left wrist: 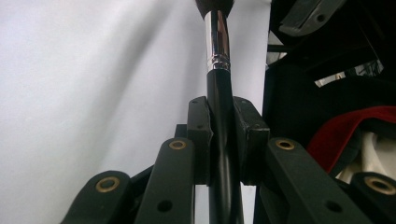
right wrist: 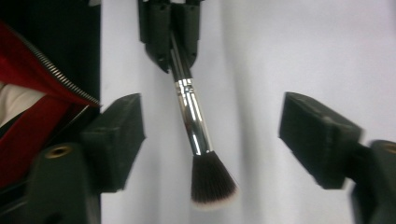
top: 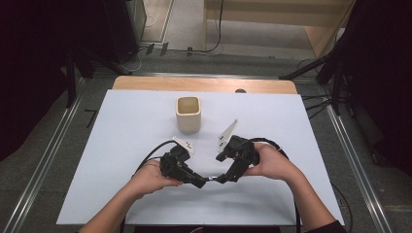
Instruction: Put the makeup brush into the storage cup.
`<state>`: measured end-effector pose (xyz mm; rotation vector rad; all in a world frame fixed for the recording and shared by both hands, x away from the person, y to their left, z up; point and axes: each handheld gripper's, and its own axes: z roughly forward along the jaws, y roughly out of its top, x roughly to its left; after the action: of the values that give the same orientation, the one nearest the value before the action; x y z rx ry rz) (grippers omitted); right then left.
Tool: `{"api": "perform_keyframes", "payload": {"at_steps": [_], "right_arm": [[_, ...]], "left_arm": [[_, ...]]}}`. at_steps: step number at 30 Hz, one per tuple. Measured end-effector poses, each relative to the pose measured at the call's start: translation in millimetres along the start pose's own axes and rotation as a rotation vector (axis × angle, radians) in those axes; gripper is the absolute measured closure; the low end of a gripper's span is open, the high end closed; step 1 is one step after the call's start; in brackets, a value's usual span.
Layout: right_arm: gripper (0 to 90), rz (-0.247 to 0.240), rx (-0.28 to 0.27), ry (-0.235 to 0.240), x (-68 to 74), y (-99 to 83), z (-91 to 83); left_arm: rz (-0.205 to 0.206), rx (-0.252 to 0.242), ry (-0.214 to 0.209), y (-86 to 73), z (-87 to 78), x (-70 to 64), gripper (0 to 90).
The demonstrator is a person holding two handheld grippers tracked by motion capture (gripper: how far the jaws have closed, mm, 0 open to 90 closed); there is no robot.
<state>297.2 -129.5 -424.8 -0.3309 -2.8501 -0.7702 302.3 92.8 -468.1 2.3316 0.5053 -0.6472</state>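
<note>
- Details of the brush [top: 210,179] are hard to make out in the high view, where it is seen as a thin dark sliver between the two hand-held grippers, low over the white surface [top: 121,145].
- Its black handle [left wrist: 223,140] is clamped between the jaws of the left hand-held gripper [left wrist: 223,135]; the handle's lower end is cut off at the bottom edge of the left gripper view.
- The bristle head [right wrist: 212,184] is cut off at the top of the left gripper view, but is seen whole in the right gripper view, below the silver collar [right wrist: 192,119].
- The right hand-held gripper [right wrist: 212,140] is held wide open, one jaw on each side of the bristle head, neither touching it.
- A cream square cup [top: 188,114] is set upright on the surface beyond both grippers, well apart from the brush.
- A red zipped garment [right wrist: 28,107] is partly seen at the edge of both gripper views.
</note>
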Motion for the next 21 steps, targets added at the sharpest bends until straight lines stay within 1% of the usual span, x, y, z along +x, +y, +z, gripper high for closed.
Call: {"api": "perform_keyframes", "payload": {"at_steps": [1, 2, 3, 5, 6, 7, 8, 10, 11, 13, 16, 20, 21], "right_arm": [[19.1, 0.026, -0.010, -0.015, 1.0, -0.8, -1.3], [18.5, 0.026, -0.019, -0.011, 0.3, -1.2, -1.7], [17.6, 0.029, -0.034, -0.025, -0.2, -1.8, -2.6], [15.5, 0.043, -0.034, -0.024, 0.2, -3.3, -3.7], [15.4, 0.043, -0.042, -0.040, 0.2, -3.6, -3.7], [15.4, 0.063, -0.043, -0.052, 1.4, -3.7, -4.4], [15.4, 0.069, -0.056, -0.057, 0.6, -4.1, -4.8], [15.4, 0.094, -0.081, -0.049, 0.0, -5.4, -6.3], [15.5, 0.108, -0.083, -0.053, 0.4, -5.7, -7.0], [15.8, 0.134, -0.094, -0.079, 0.4, -6.5, -8.4], [17.3, 0.161, -0.120, -0.094, 1.1, -9.8, -12.0], [17.9, 0.209, -0.156, -0.117, 2.9, -15.9, -16.9], [18.0, 0.224, -0.168, -0.129, 3.9, -17.5, -18.0]], "left_arm": [[0.001, -0.002, 0.001, -0.4, -0.7, 0.4, 79.6], [-0.006, -0.012, 0.001, -1.2, -1.3, 0.5, 79.5], [-0.010, -0.017, 0.001, -1.8, -2.1, 0.8, 79.6], [-0.018, -0.029, 0.000, -2.8, -3.7, 1.6, 79.5], [-0.020, -0.036, 0.000, -3.2, -3.9, 1.6, 79.5], [-0.020, -0.042, 0.002, -3.7, -4.4, 1.7, 79.5], [-0.025, -0.047, -0.002, -4.3, -4.4, 1.6, 79.6], [-0.021, -0.045, 0.003, -5.6, -4.4, 1.8, 79.5], [-0.023, -0.048, 0.008, -6.3, -4.0, 1.5, 79.5], [-0.028, -0.058, 0.015, -7.2, -4.2, 1.9, 79.5], [-0.039, -0.088, 0.028, -7.8, -7.0, 2.0, 79.5], [-0.057, -0.131, 0.046, -9.3, -10.4, 2.3, 79.6], [-0.056, -0.134, 0.050, -9.6, -10.9, 2.5, 79.5]]}}
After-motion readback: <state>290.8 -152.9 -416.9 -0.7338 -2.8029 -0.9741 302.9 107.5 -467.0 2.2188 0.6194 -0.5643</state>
